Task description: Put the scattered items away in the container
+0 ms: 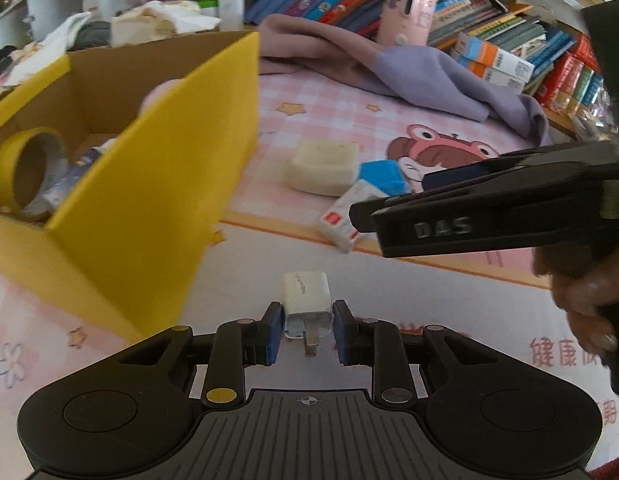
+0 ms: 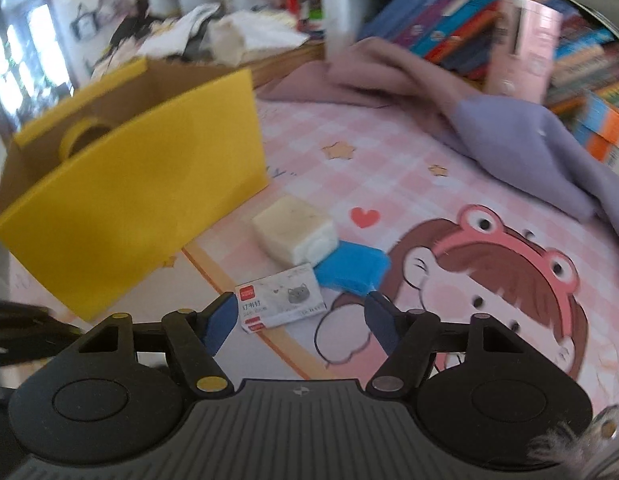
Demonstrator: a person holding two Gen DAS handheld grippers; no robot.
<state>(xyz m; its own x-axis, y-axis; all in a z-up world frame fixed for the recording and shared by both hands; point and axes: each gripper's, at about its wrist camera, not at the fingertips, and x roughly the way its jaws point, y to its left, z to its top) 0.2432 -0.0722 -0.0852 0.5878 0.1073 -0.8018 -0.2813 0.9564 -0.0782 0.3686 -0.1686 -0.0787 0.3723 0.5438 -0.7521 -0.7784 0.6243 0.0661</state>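
Observation:
My left gripper [image 1: 308,326] is shut on a white charger plug [image 1: 308,300], held just right of the yellow cardboard box [image 1: 157,184]. The box holds a yellow tape roll [image 1: 17,168] and other small items. My right gripper [image 2: 299,318] is open, its blue pads either side of a small white staples box [image 2: 279,298] on the pink mat. A cream block [image 2: 293,232] and a blue block [image 2: 351,268] lie just behind the staples box. In the left wrist view the right gripper [image 1: 389,216] reaches in from the right over the staples box [image 1: 345,216].
A purple cloth [image 1: 409,68] lies at the back of the mat. Behind it are rows of books [image 1: 509,36] and a pink cylinder [image 1: 411,8]. Cluttered shelves stand at the back left.

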